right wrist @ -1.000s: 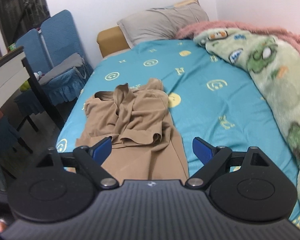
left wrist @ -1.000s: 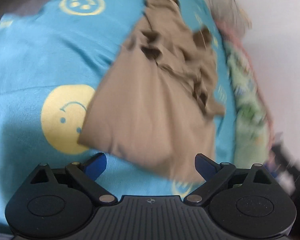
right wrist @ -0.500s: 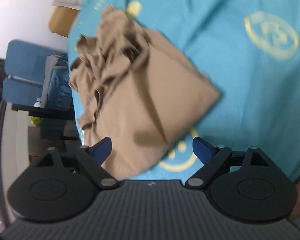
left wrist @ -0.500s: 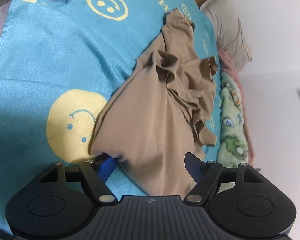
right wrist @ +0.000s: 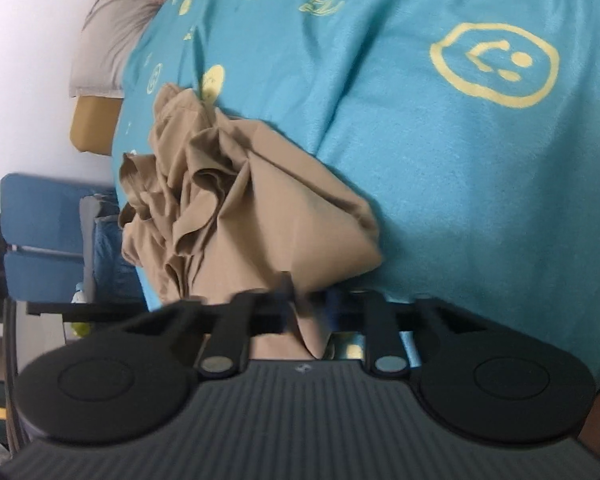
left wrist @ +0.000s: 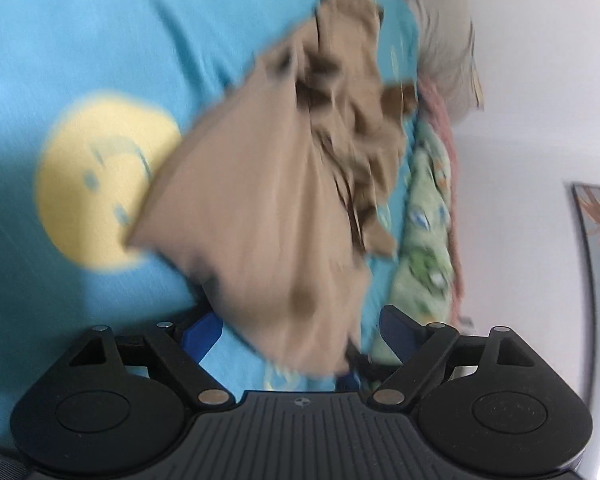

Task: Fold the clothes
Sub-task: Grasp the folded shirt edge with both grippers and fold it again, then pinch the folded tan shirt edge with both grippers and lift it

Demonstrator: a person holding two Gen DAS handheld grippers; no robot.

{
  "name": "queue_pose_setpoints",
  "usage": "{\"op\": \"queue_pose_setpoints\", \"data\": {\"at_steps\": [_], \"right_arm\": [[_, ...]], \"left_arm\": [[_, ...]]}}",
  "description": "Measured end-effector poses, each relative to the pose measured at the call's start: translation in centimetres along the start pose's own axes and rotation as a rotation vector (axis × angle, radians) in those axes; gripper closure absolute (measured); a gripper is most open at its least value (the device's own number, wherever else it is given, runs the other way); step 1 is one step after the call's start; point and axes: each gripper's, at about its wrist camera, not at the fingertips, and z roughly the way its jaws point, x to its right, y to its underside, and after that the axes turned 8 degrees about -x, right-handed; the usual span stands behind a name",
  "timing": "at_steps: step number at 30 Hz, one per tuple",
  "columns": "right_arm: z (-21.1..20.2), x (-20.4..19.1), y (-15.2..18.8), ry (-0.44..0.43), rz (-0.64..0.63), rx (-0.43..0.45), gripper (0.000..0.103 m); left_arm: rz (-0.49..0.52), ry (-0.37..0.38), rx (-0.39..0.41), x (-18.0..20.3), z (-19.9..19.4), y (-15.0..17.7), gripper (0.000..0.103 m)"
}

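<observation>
Crumpled tan cloth garment (right wrist: pixel 260 208): soft, matt. Turquoise smiley-print bedsheet (right wrist: pixel 440 184): smooth cloth, faint sheen. Black gripper housing (right wrist: pixel 304 416): ribbed matt plastic.

Right tool (right wrist: pixel 304 308) went from wide open above the bed to low at the near edge of the tan garment (right wrist: pixel 260 216); its jaws have just closed, pinching a fold of the cloth. Left tool (left wrist: pixel 300 332) closed in slightly, then its jaws have just been opening again; the garment's near corner (left wrist: pixel 268 248) now hangs between the blue pads, not pinched.
</observation>
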Motion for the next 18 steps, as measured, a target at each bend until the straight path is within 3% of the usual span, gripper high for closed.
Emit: {"op": "queue_pose_setpoints", "data": {"at_steps": [2, 6, 10, 13, 18], "right_arm": [[-0.9, -0.8, 0.2, -0.057, -0.053, 0.026, 0.092], [-2.5, -2.2, 0.1, -0.17, -0.121, 0.072, 0.093], [-3.8, -3.4, -0.5, -0.209, -0.162, 0.15, 0.093], [-3.6, -3.4, -1.3, -0.19, -0.144, 0.167, 0.094], [-3.6, -3.2, -1.6, -0.168, -0.141, 0.173, 0.094]], "left_arm": [[0.01, 0.03, -0.069, 0.2, 1.3, 0.1, 0.016], [0.025, 0.038, -0.123, 0.7, 3.1, -0.3, 0.014], [0.009, 0.045, -0.027, 0.6, 2.8, -1.7, 0.023], [-0.019, 0.026, 0.119, 0.3, 0.8, -1.8, 0.032], [-0.016, 0.062, 0.269, 0.4, -1.7, -1.1, 0.075]]}}
